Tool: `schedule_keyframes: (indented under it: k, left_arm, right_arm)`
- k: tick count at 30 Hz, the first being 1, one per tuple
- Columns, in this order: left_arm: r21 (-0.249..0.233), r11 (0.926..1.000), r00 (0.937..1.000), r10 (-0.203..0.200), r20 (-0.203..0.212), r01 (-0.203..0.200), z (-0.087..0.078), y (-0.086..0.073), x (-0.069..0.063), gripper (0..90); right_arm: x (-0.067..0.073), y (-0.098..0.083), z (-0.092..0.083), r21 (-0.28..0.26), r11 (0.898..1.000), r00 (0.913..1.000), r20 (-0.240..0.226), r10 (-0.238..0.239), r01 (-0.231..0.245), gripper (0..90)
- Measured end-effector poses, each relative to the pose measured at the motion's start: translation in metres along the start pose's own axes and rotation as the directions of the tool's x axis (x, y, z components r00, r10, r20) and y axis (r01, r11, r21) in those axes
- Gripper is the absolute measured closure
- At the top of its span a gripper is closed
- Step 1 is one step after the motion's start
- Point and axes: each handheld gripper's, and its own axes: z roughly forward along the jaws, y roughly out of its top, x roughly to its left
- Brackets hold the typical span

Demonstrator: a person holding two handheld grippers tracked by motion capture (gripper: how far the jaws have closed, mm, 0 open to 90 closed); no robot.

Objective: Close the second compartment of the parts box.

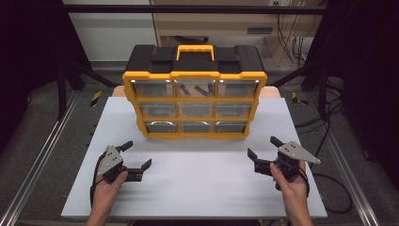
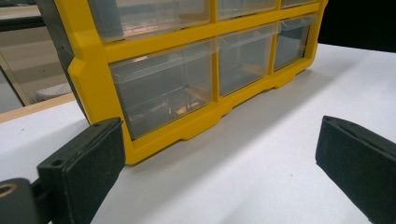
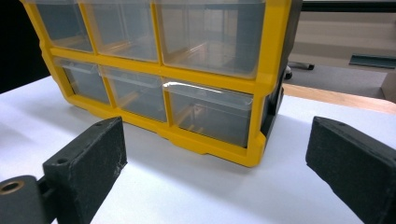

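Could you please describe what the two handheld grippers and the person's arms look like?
Both the left gripper and right gripper are black, each with two blocky jaws faced in dark textured pads, a grey three-cornered plate on top and a trailing black cable. The forearms are bare, no sleeves visible.

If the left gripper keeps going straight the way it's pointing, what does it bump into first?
Probably the yellow drawer organizer: the open left gripper points at its bottom row, nearest the bottom-left clear drawer. Bare white table lies between.

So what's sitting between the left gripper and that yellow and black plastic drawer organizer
Nothing: in the high view, only bare white tabletop separates the open left gripper from the yellow and black drawer organizer. The left gripper view shows the same bare stretch.
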Motion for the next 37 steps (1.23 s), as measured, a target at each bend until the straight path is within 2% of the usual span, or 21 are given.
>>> schedule_keyframes:
  k: [5, 13, 22, 31, 37]
  left_arm:
    - [0.001, 1.0, 1.0, -0.006, -0.005, 0.006, -0.001, -0.001, 0.001, 1.2]
    - [-0.008, 0.9997, 0.9995, -0.023, -0.023, 0.023, -0.005, -0.002, 0.005, 1.2]
    - [-0.021, 0.9988, 0.9973, -0.046, -0.056, 0.045, -0.012, -0.005, 0.01, 1.2]
    - [-0.042, 0.9963, 0.994, -0.078, -0.076, 0.075, -0.019, -0.009, 0.013, 1.3]
    - [-0.026, 0.9963, 0.9935, -0.084, -0.077, 0.082, -0.019, -0.012, 0.01, 1.3]
  right_arm:
    - [0.0, -0.004, 0.008, -0.005, 1.0, 0.9999, -0.014, 0.0, 0.0, 5.4]
    - [0.0, -0.008, 0.02, -0.011, 1.0, 0.999, -0.037, -0.026, 0.026, 6.0]
    - [0.002, -0.012, 0.029, -0.026, 0.999, 0.9949, -0.089, -0.048, 0.046, 6.7]
    - [0.007, -0.025, 0.028, -0.027, 0.996, 0.9856, -0.141, -0.092, 0.089, 7.4]
    - [0.008, -0.042, 0.022, -0.062, 0.996, 0.9868, -0.143, -0.076, 0.068, 7.1]
